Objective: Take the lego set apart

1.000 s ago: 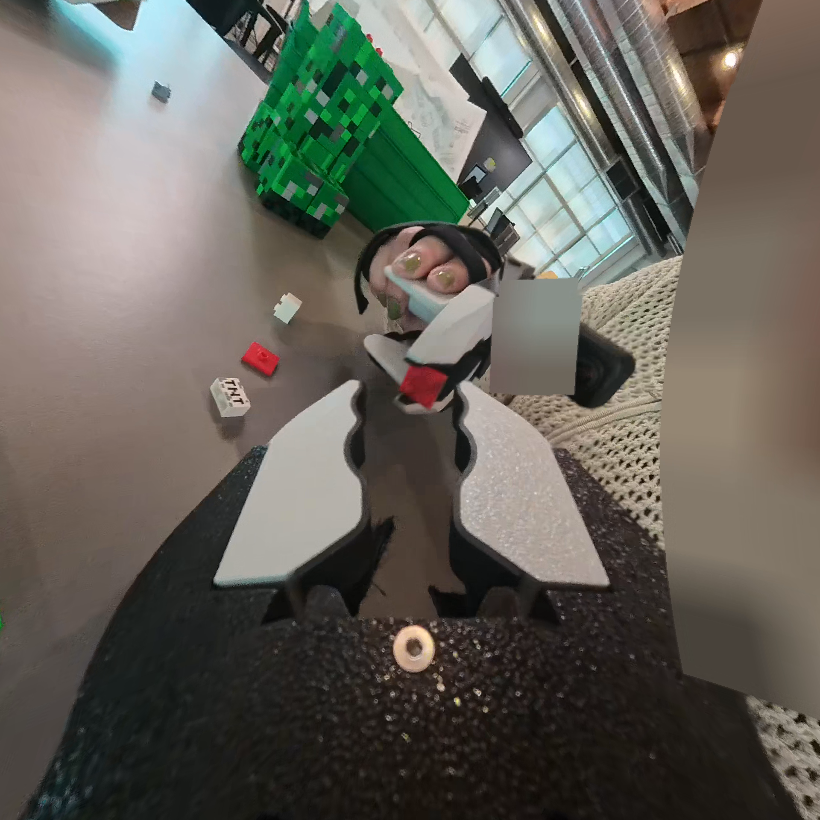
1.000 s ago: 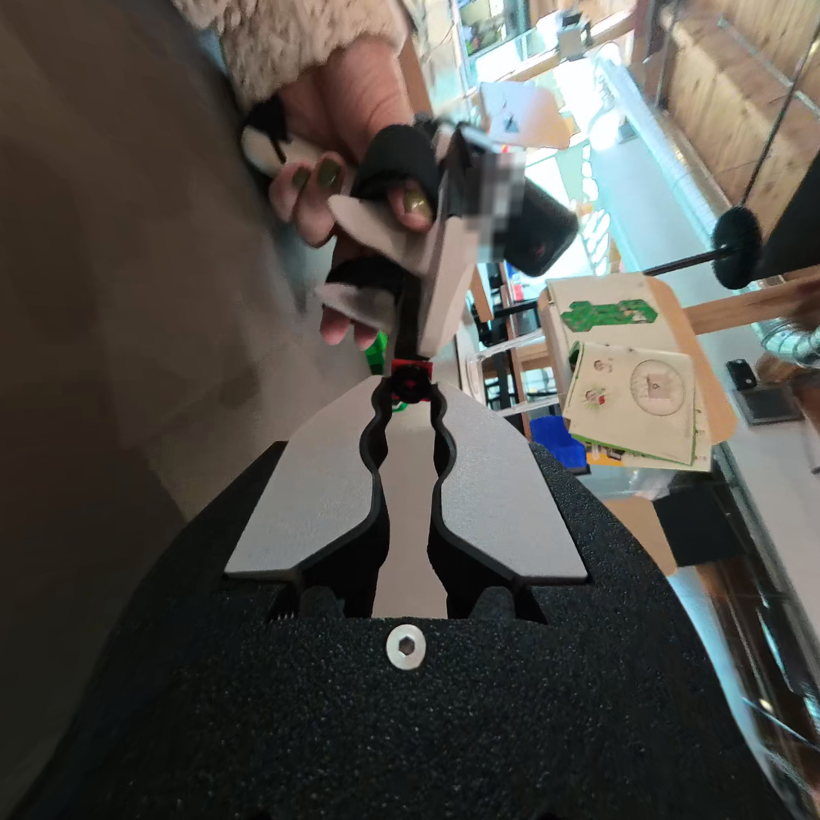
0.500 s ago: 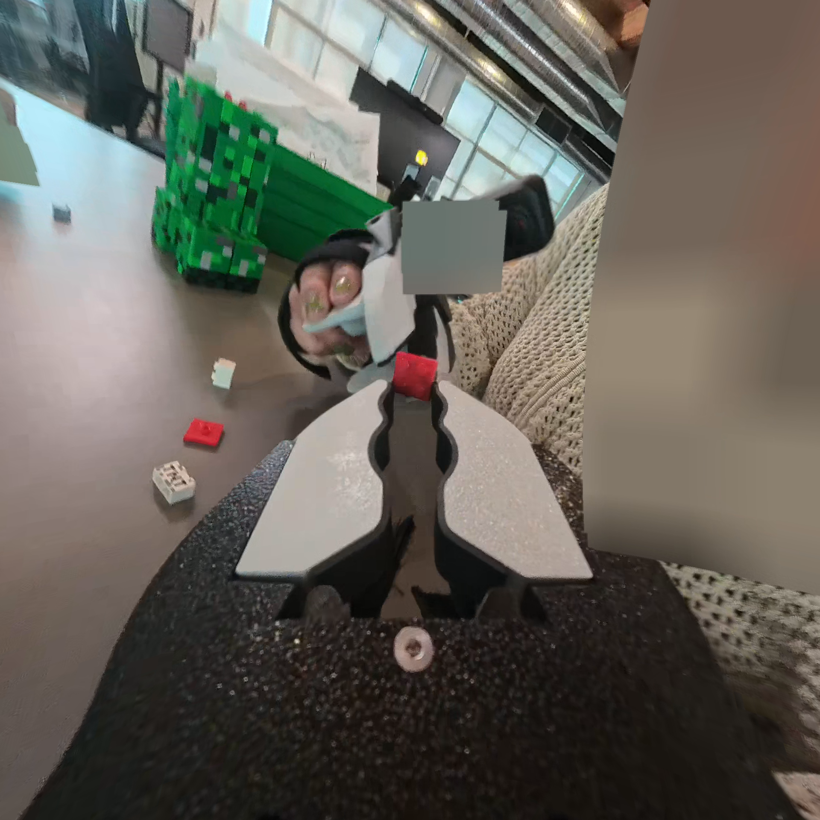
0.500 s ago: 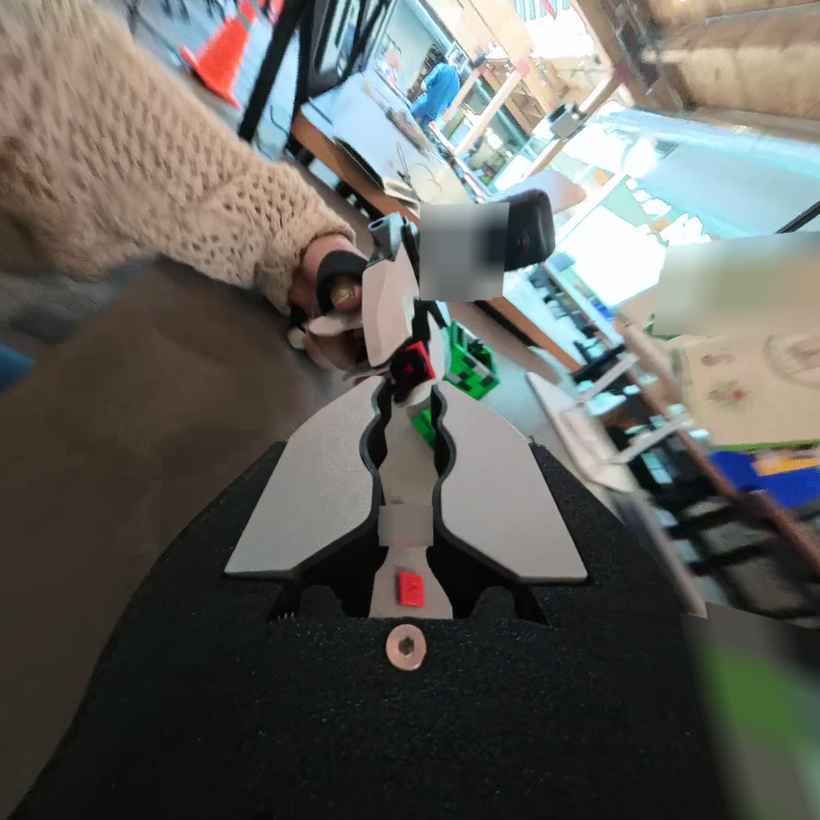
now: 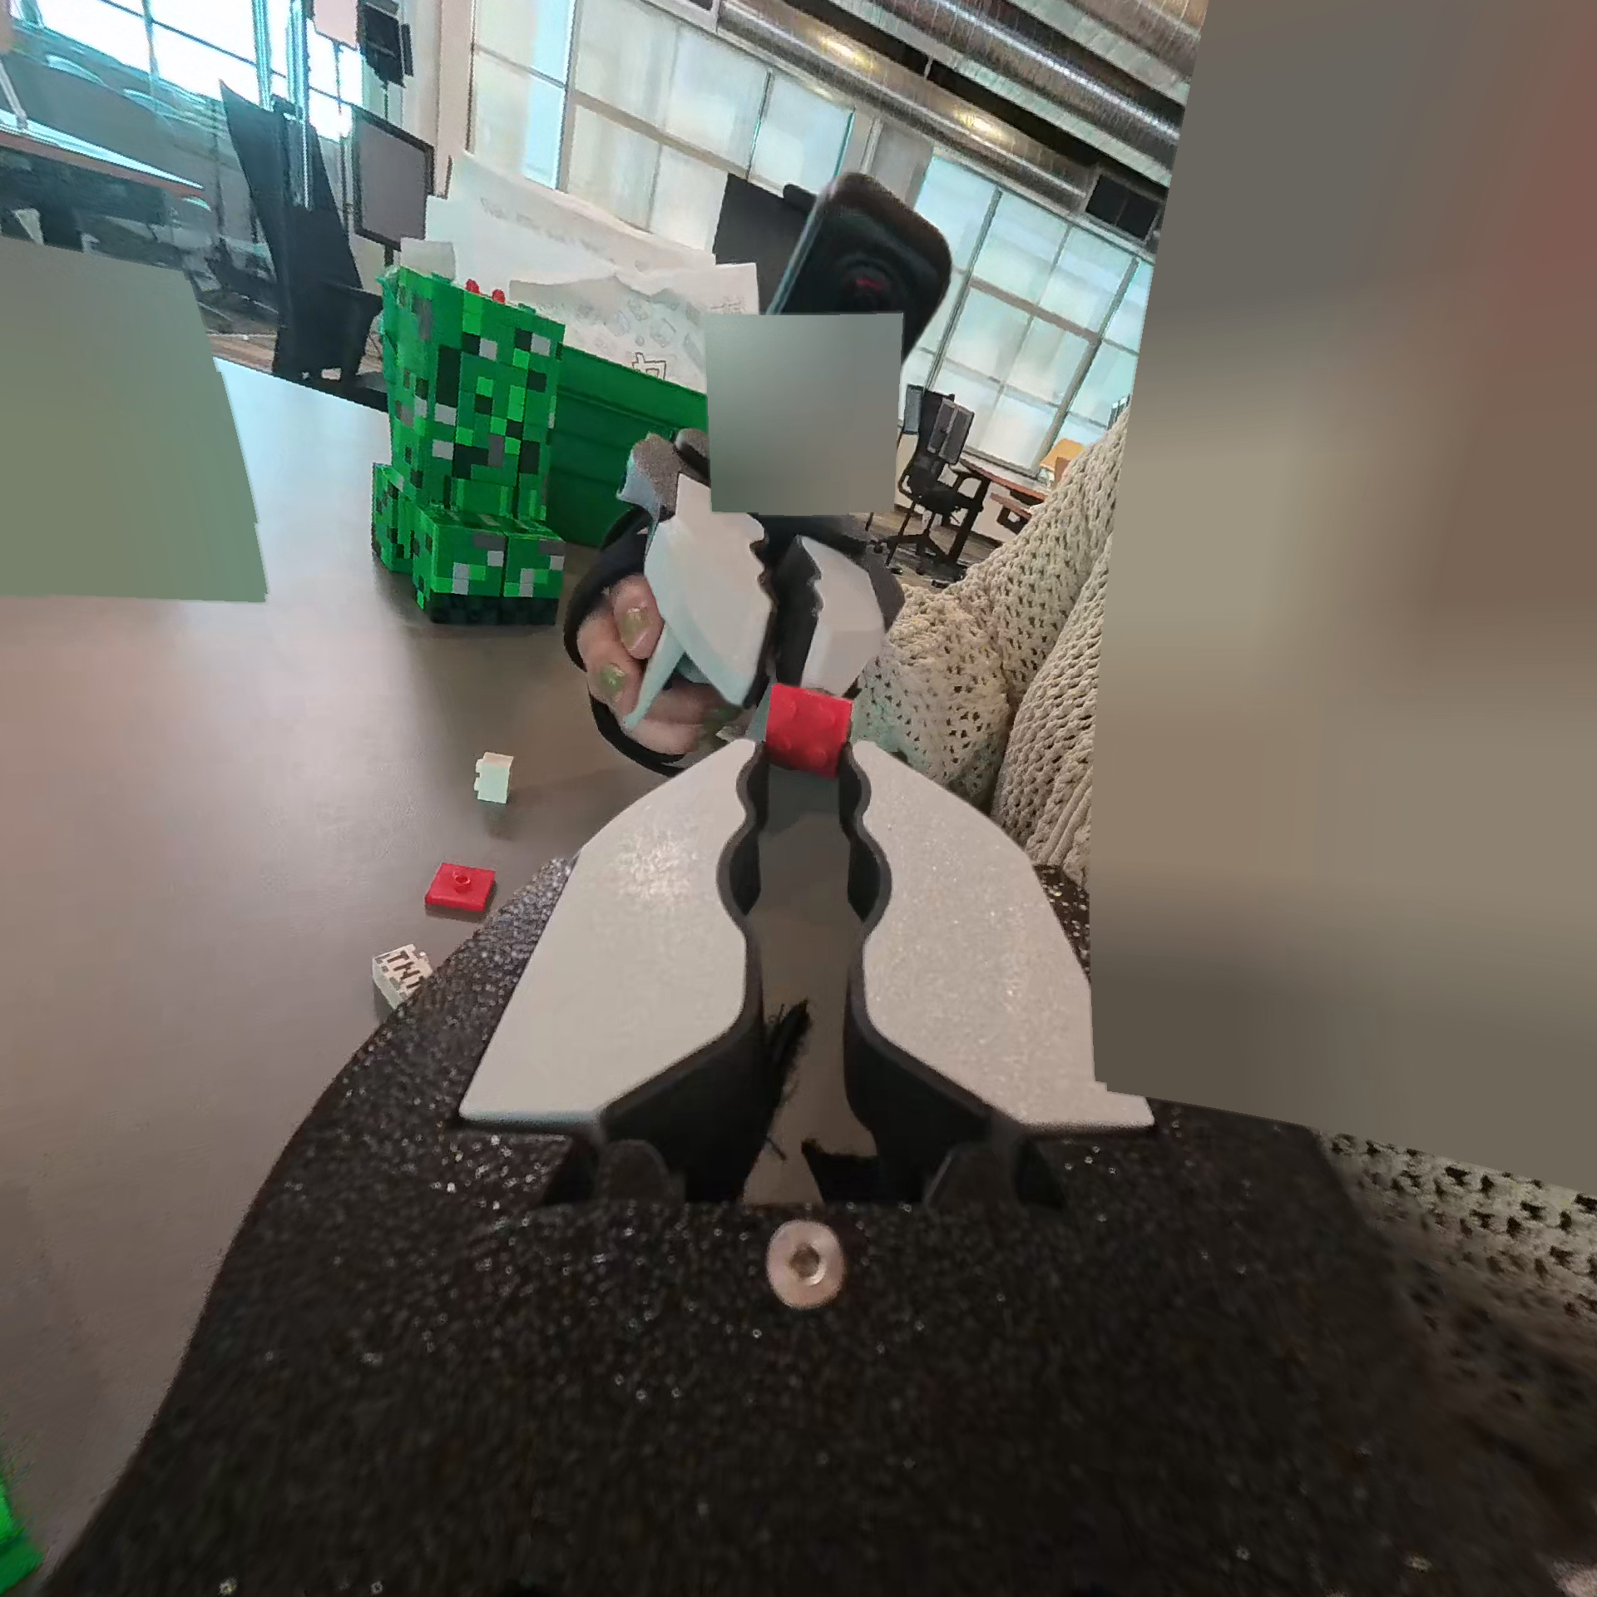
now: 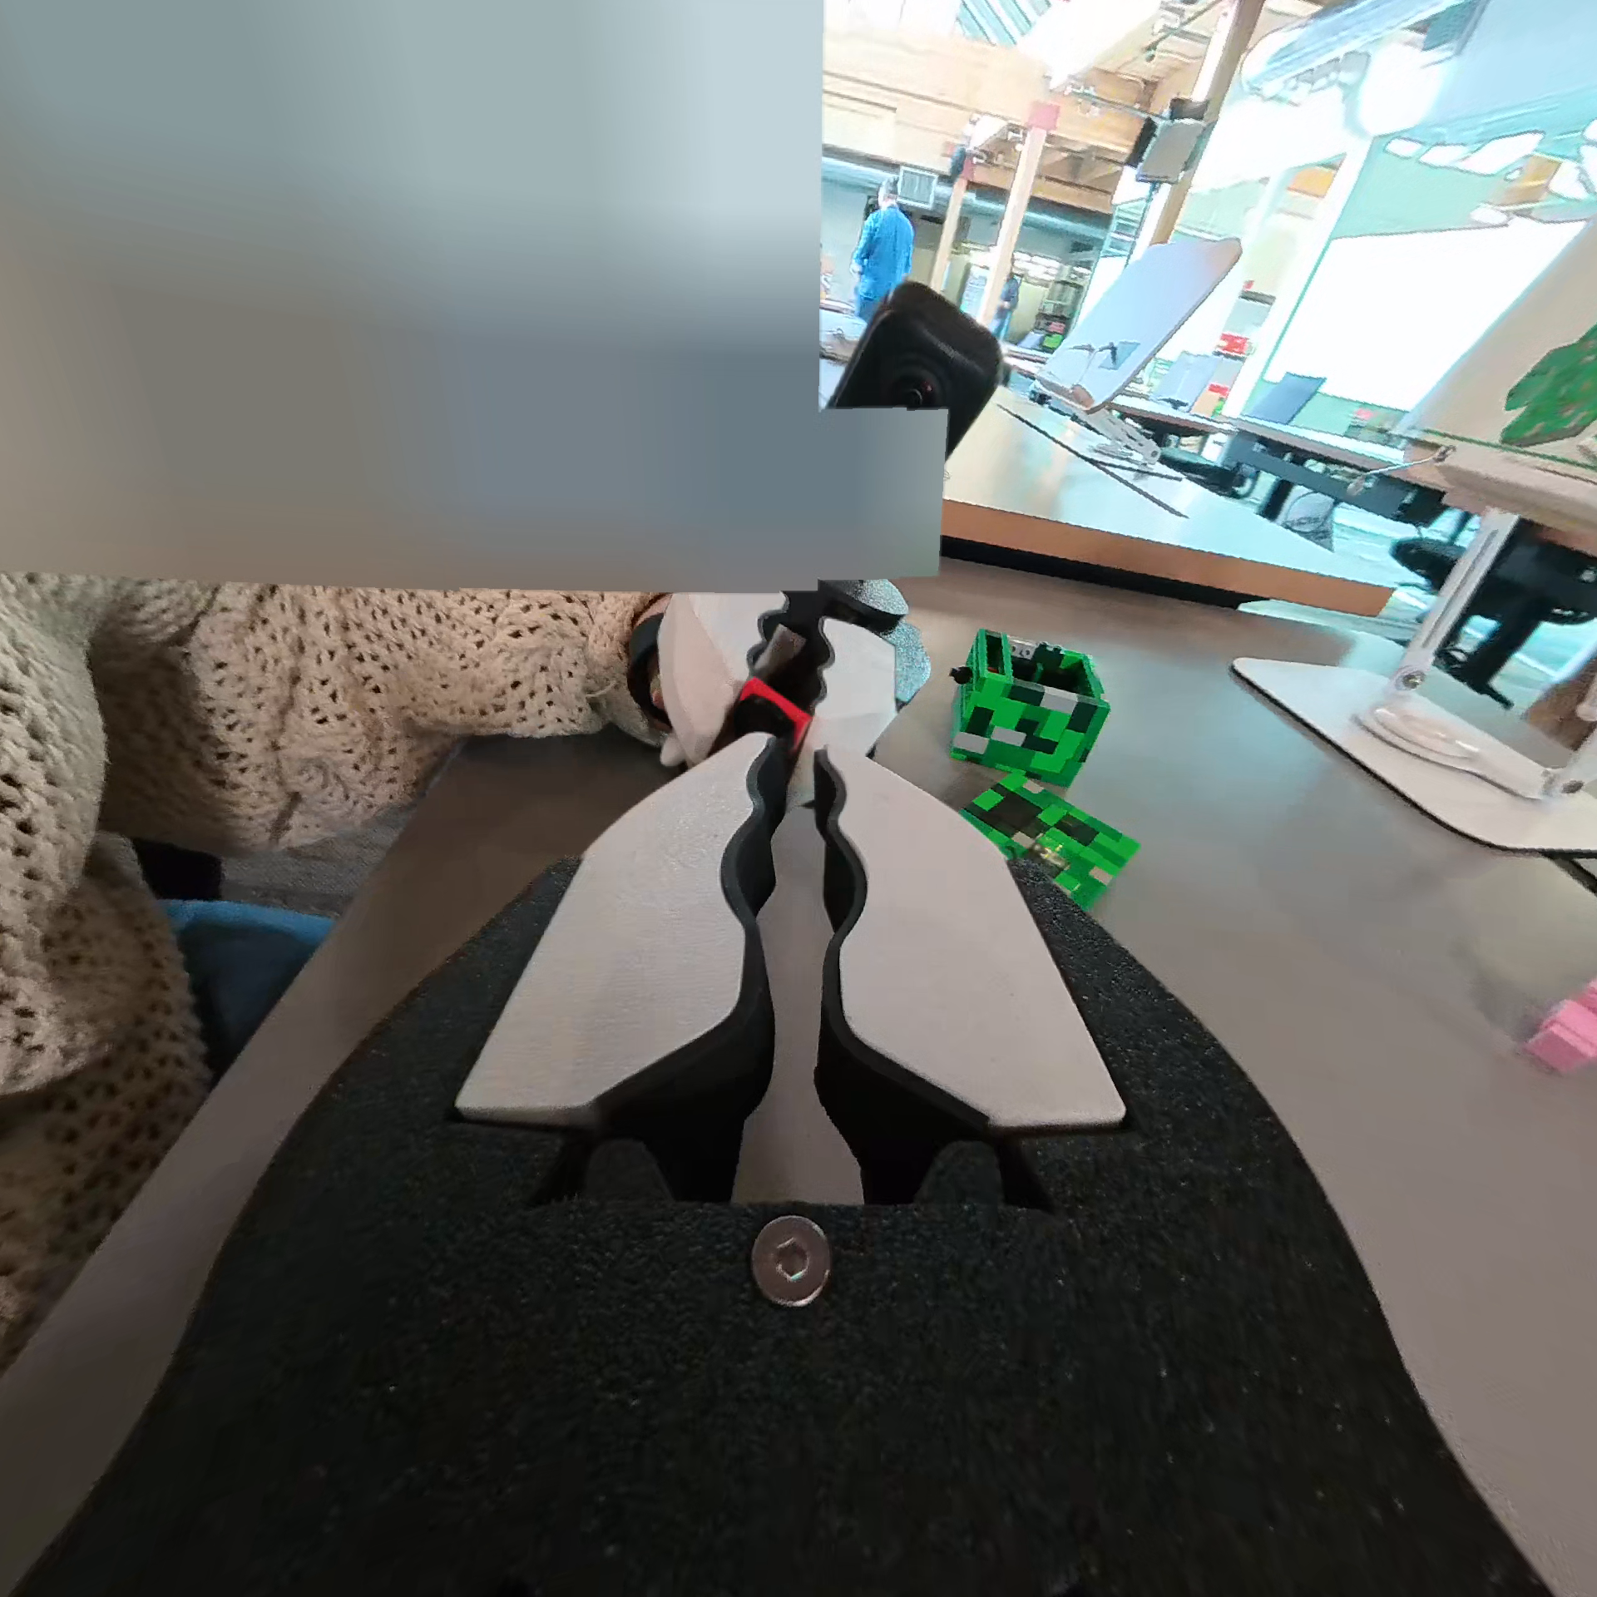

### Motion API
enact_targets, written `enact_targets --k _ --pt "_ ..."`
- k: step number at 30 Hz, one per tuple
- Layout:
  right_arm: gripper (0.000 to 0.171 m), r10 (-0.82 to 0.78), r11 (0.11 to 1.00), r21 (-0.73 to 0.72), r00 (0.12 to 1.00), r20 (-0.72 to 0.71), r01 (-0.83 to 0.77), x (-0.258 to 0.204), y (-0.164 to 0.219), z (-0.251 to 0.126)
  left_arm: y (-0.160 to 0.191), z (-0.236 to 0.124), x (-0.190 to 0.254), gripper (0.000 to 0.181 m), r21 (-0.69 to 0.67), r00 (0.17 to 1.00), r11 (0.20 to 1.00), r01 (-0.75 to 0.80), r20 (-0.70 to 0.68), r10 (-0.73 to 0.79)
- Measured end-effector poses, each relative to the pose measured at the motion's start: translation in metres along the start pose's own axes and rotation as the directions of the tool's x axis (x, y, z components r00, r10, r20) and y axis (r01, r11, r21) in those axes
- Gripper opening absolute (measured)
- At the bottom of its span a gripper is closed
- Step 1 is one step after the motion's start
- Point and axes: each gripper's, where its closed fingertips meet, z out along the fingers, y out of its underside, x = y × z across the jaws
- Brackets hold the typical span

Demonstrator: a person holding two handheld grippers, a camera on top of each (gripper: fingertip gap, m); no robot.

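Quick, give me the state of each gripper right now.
Left gripper: shut on the red brick, held at its fingertips.
Right gripper: nearly closed, tips at the same red brick; a firm grip cannot be told.

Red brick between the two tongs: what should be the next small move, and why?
Probably pull the right tongs slowly away while the left tongs hold firm. The red brick sits clamped at the left tips, off the table, and the right tips meet it from the other side. Whether they grip a separate piece is hidden.
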Motion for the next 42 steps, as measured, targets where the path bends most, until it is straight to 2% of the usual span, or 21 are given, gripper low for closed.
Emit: enact_targets --k 3,19,30,35,37,40,42 --pt "0.0 0.018 1.0 0.014 1.0 0.021 -0.018 -0.002 -0.002 -0.001 0.001 0.001 0.0 0.015 -0.006 1.0 1.0 -0.001 0.002 0.001" --pt "0.002 0.038 0.999 -0.005 0.998 0.046 -0.038 -0.006 0.002 0.001 0.003 0.003 0.001 0.015 -0.027 1.0 1.0 -0.008 -0.002 0.008" --pt "0.0 0.011 0.997 -0.073 0.997 0.07 -0.006 -0.006 0.011 -0.002 0.012 0.006 -0.003 0.015 -0.107 0.996 0.992 -0.059 0.053 0.065" --pt "0.0 0.001 0.994 -0.108 0.997 0.074 0.007 -0.005 0.017 -0.003 0.017 0.007 -0.009 0.016 -0.163 0.978 0.974 -0.155 0.111 0.174" --pt "0.0 0.02 0.994 -0.107 0.997 0.074 -0.012 -0.004 0.017 -0.003 0.016 0.007 -0.011 0.015 -0.18 0.952 0.953 -0.244 0.144 0.271" --pt "0.0 0.071 0.993 -0.096 0.994 0.086 -0.062 -0.004 0.016 -0.003 0.015 0.006 -0.015 0.015 -0.227 0.829 0.851 -0.473 0.213 0.517" --pt "0.0 0.041 0.993 -0.111 0.996 0.073 -0.033 -0.003 0.018 -0.003 0.017 0.006 -0.018 0.015 -0.265 0.776 0.807 -0.527 0.235 0.585"
